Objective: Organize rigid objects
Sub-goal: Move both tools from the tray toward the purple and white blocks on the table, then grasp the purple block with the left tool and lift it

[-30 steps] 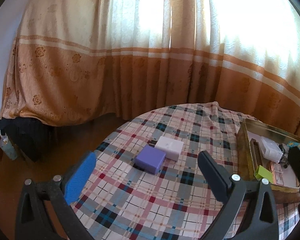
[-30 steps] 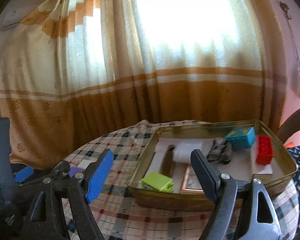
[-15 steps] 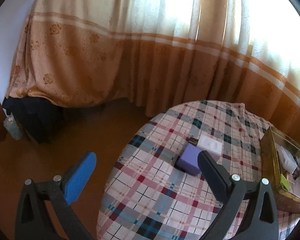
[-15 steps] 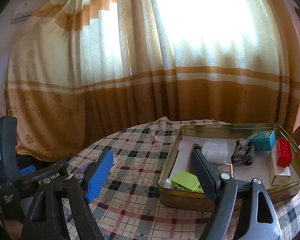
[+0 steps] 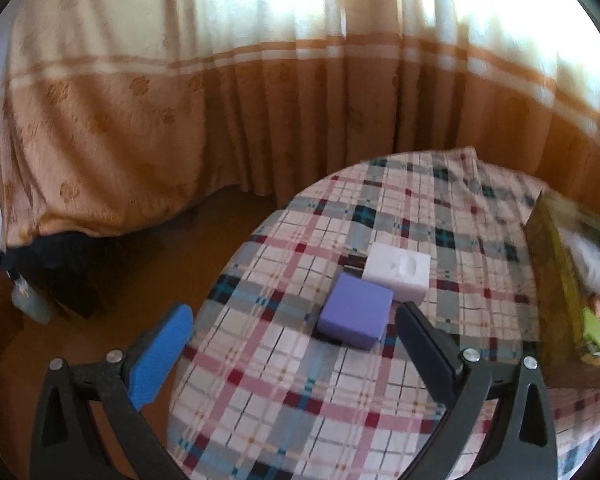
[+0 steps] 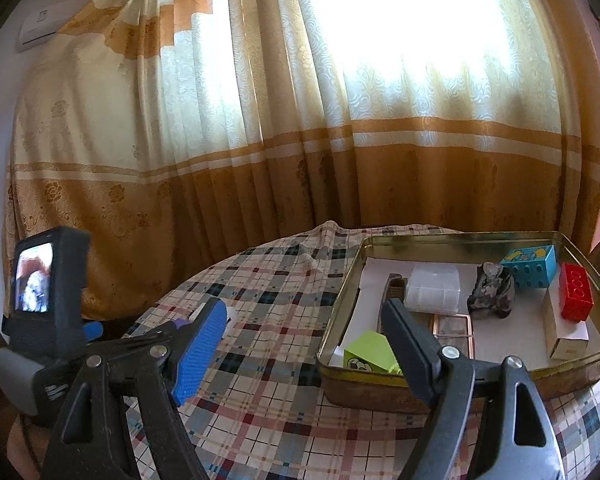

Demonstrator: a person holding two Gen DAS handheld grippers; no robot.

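Left wrist view — one purple box [image 5: 356, 315], one white box [image 5: 397, 272], touching.

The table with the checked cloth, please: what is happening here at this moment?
A person holds a gripper in each hand and is sorting small rigid things into a golden metal tray. The tray already holds a red block, a blue block, a green box and others. A purple box and a white box lie outside it on the tablecloth. The left gripper is open and empty, aimed towards the purple box. The right gripper is open and empty near the tray.
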